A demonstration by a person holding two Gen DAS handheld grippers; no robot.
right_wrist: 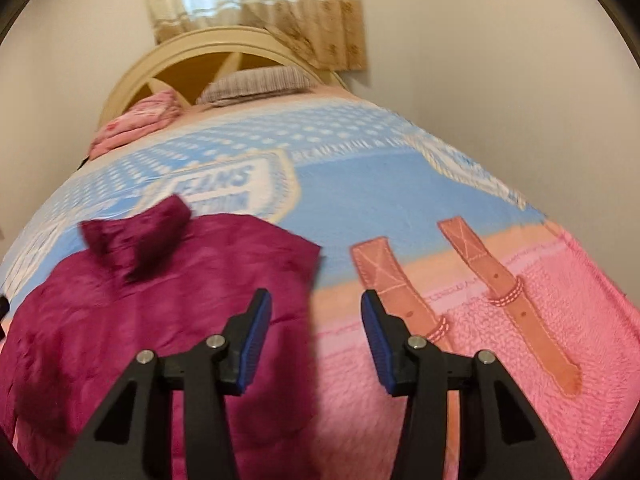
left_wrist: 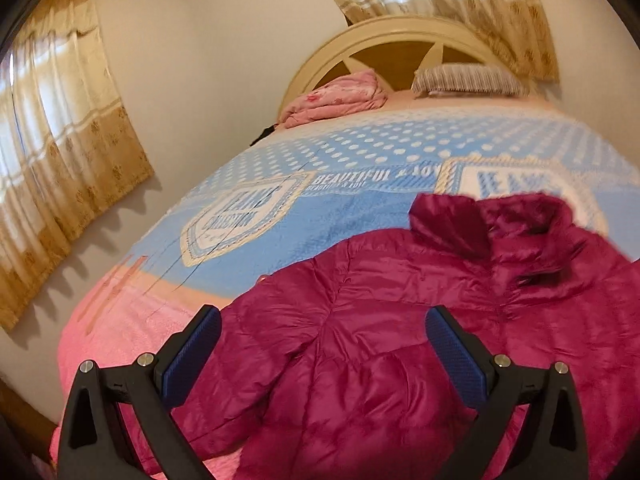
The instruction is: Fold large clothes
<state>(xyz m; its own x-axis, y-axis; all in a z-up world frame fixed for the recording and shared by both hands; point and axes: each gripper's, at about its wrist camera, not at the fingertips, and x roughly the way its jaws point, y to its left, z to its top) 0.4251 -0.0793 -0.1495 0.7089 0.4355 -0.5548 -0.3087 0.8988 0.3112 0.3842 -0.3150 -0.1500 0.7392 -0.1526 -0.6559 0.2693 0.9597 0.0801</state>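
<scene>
A magenta puffer jacket lies flat on the bed, its collar toward the headboard. My left gripper hangs wide open above the jacket's left shoulder and sleeve, with nothing between its blue pads. In the right wrist view the same jacket fills the lower left. My right gripper stands open over the jacket's right edge, where it meets the pink blanket; its pads press on nothing.
The bed carries a blue and pink blanket printed with badges and brown straps. A folded pink quilt and a striped pillow lie by the curved headboard. Curtains and walls close in on both sides.
</scene>
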